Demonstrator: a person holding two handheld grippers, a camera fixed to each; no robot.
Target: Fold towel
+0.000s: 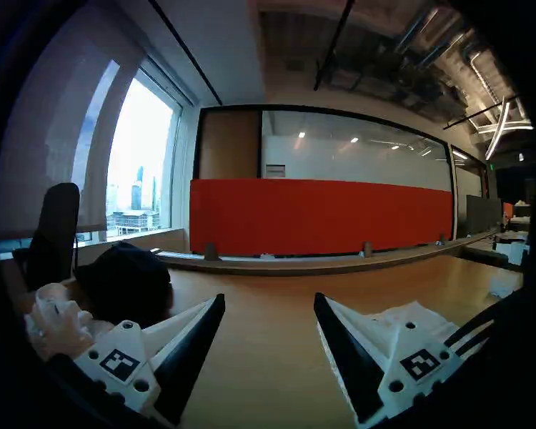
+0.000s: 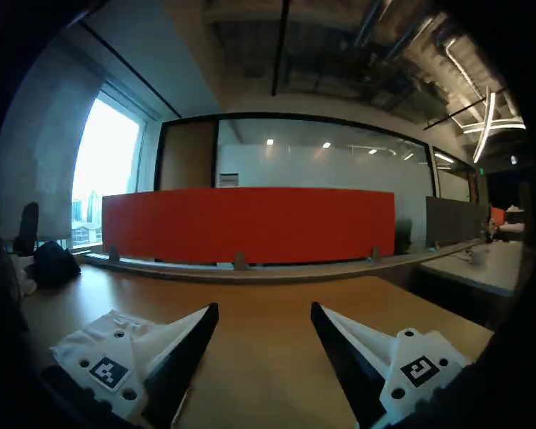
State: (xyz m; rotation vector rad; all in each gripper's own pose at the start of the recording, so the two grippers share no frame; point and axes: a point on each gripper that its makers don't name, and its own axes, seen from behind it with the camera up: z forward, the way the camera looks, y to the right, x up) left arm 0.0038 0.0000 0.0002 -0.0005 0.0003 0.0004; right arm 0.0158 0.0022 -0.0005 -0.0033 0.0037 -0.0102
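A white towel (image 1: 411, 314) lies on the wooden table (image 1: 268, 336), partly behind the right finger in the left gripper view. In the right gripper view the same towel (image 2: 100, 327) lies low at the left, behind the left finger. My left gripper (image 1: 269, 297) is open just above the table, with nothing between its fingers. My right gripper (image 2: 264, 306) is also open and holds nothing, with bare wood (image 2: 268, 343) ahead of it. The towel lies between the two grippers, and neither touches it as far as I can see.
A red divider panel (image 1: 318, 214) runs along the table's far edge. A black bag (image 1: 128, 282) and a white crumpled item (image 1: 53, 322) sit at the left, with a dark chair (image 1: 53, 229) by the window. A neighbouring desk (image 2: 482, 268) stands to the right.
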